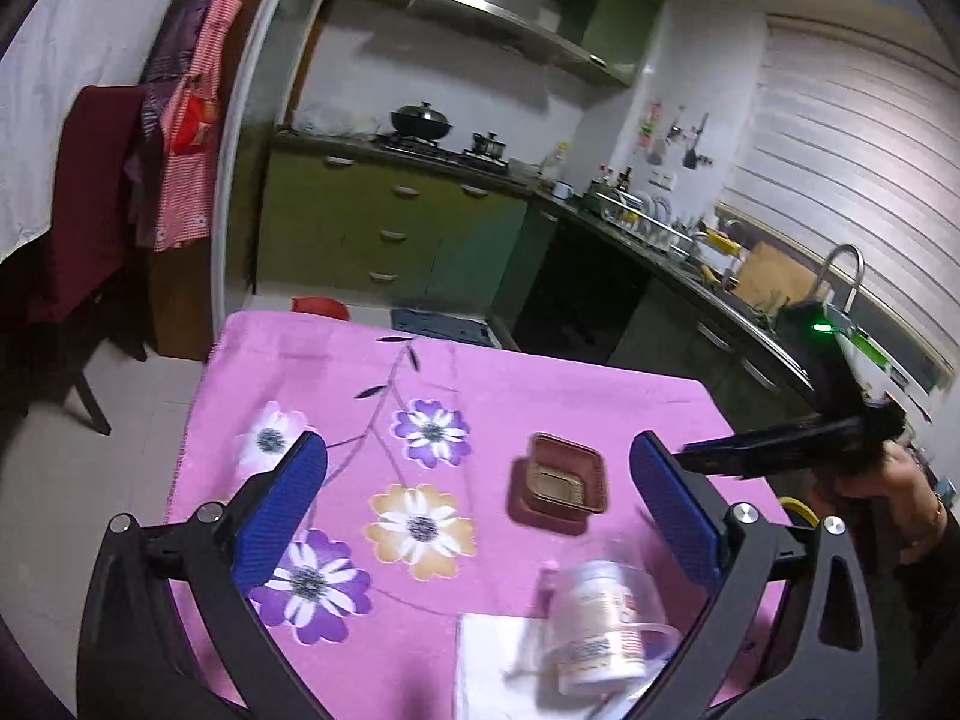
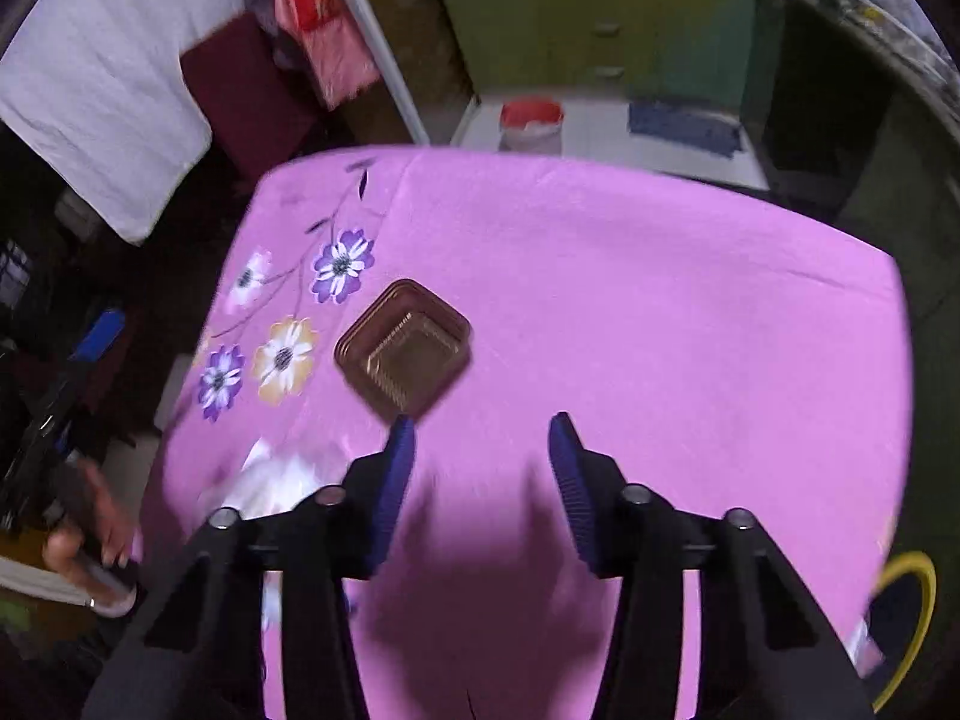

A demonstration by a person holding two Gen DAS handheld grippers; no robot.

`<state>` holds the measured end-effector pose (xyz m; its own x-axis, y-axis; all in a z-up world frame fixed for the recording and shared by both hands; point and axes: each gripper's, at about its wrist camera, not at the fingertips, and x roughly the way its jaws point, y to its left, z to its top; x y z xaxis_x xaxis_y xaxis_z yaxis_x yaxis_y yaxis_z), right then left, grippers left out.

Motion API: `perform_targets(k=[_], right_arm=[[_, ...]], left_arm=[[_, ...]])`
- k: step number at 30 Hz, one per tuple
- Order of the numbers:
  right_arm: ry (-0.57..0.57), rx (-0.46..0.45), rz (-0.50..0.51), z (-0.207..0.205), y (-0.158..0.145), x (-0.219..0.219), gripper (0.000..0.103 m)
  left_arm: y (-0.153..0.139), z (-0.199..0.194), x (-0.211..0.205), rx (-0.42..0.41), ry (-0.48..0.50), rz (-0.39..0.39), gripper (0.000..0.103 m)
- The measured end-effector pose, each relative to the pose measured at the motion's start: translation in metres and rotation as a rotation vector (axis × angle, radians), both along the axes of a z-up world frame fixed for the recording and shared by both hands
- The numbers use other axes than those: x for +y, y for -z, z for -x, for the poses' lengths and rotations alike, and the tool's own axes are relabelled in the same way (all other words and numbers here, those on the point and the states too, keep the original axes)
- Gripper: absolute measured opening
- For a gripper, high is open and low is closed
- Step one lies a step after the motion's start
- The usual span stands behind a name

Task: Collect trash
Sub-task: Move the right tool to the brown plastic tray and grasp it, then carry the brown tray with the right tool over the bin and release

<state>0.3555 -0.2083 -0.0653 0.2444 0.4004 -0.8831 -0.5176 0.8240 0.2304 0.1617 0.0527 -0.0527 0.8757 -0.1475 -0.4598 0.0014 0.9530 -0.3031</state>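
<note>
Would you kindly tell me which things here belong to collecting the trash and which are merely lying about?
For the job: brown plastic tray, clear cup, white napkin.

Lying about: floral tablecloth, wok, red-lidded tub, aprons.

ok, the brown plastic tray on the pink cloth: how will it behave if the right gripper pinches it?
The brown plastic tray looks thin-walled with a ribbed base, so it is probably very light and may flex or crumple under a pinch. Its low, flat shape should not roll or tip. On the cloth it may slide when nudged. The right gripper is open and empty.
</note>
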Motion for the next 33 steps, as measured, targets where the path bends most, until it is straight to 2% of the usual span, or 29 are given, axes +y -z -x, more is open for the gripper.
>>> perform_targets(k=[5, 12, 15, 17, 19, 21, 24, 28, 31, 33], right_arm=[[-0.058, -0.033, 0.122, -0.043, 0.022, 0.052, 0.043], [-0.123, -0.007, 0.169, -0.054, 0.043, 0.075, 0.043], [-0.13, 0.011, 0.18, -0.054, 0.052, 0.08, 0.033], [-0.126, 0.02, 0.192, -0.052, 0.057, 0.081, 0.018], [-0.125, 0.029, 0.184, -0.051, 0.061, 0.082, 0.01], [-0.113, 0.025, 0.167, -0.048, 0.058, 0.078, 0.008], [-0.084, 0.004, 0.123, -0.042, 0.044, 0.065, 0.007], [-0.019, -0.042, 0.097, -0.025, 0.014, 0.023, 0.007], [0.065, -0.081, 0.083, -0.003, -0.01, -0.028, 0.007], [0.155, -0.103, 0.07, 0.018, -0.024, -0.083, 0.007]], left_arm=[[0.014, -0.002, 0.017, 0.038, -0.015, 0.068, 0.096], [0.018, -0.003, 0.016, 0.061, 0.001, 0.079, 0.096], [0.02, -0.004, 0.014, 0.069, 0.014, 0.082, 0.096], [0.021, -0.005, 0.012, 0.073, 0.018, 0.077, 0.096], [0.021, -0.005, 0.01, 0.071, 0.02, 0.074, 0.096], [0.021, -0.005, 0.01, 0.07, 0.024, 0.076, 0.096], [0.021, -0.004, 0.011, 0.068, 0.026, 0.084, 0.096], [0.022, -0.004, 0.011, 0.07, 0.033, 0.087, 0.096], [0.022, -0.004, 0.007, 0.072, 0.053, 0.079, 0.096], [0.021, -0.004, 0.001, 0.073, 0.086, 0.064, 0.096]])
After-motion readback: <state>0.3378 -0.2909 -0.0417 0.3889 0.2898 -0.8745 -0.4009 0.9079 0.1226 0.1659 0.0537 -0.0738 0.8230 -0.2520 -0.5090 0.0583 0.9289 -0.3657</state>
